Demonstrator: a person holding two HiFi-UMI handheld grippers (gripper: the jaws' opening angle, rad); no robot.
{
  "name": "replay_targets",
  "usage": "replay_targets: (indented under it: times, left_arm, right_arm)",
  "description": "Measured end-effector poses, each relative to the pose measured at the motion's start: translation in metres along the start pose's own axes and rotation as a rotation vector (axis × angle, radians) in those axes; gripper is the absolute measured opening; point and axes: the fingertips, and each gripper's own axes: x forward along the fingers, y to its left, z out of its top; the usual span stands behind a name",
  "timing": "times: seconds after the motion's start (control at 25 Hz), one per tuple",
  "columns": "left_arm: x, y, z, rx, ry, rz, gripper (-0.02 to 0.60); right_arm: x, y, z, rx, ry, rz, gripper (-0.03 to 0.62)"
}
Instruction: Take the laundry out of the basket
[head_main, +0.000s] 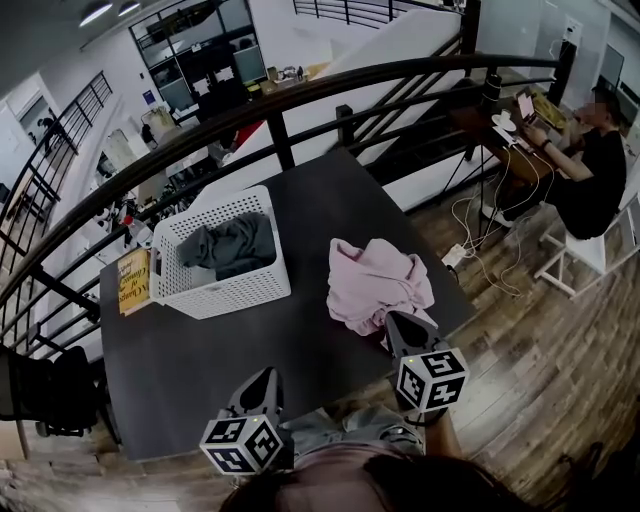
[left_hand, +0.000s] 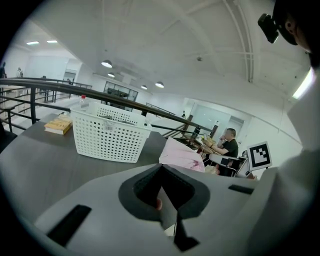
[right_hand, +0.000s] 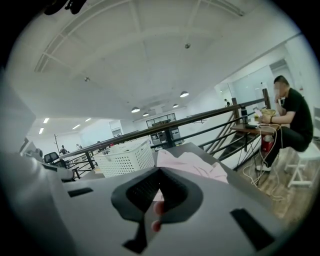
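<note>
A white perforated basket (head_main: 215, 298) stands on the dark table (head_main: 200, 360) at the left, with a grey garment (head_main: 232, 246) bunched inside it. A pink garment (head_main: 375, 280) lies crumpled on the table to the basket's right. My right gripper (head_main: 398, 322) is at the pink garment's near edge, its jaws shut with nothing seen between them. My left gripper (head_main: 262, 378) hovers near the table's front edge, shut and empty. The left gripper view shows the basket (left_hand: 107, 140) and the pink garment (left_hand: 181, 155) ahead. In the right gripper view the pink garment (right_hand: 192, 165) lies just beyond the jaws.
A yellow book (head_main: 132, 280) lies left of the basket. A black railing (head_main: 280, 130) runs behind the table. A person (head_main: 590, 170) sits at a desk at the far right, with cables (head_main: 480, 250) on the wooden floor. A black chair (head_main: 40, 395) stands at the left.
</note>
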Motion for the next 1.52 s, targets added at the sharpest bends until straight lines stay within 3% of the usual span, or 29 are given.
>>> replay_targets:
  times: [0.2, 0.72, 1.16, 1.52]
  left_arm:
    - [-0.005, 0.019, 0.007, 0.0, 0.007, -0.017, -0.003]
    - [-0.013, 0.059, 0.025, -0.042, 0.002, -0.014, -0.002]
    - [-0.017, 0.094, 0.031, -0.103, -0.008, -0.007, -0.002]
    - [-0.032, 0.15, 0.041, -0.128, -0.022, 0.017, -0.003]
  right_arm:
    - [0.006, 0.022, 0.009, 0.041, -0.055, 0.001, 0.015]
    - [0.031, 0.06, 0.015, -0.018, -0.004, -0.013, 0.015]
    - [0.055, 0.103, 0.039, -0.07, -0.037, 0.08, 0.015]
    - [0.091, 0.153, 0.052, -0.098, -0.062, 0.124, 0.017]
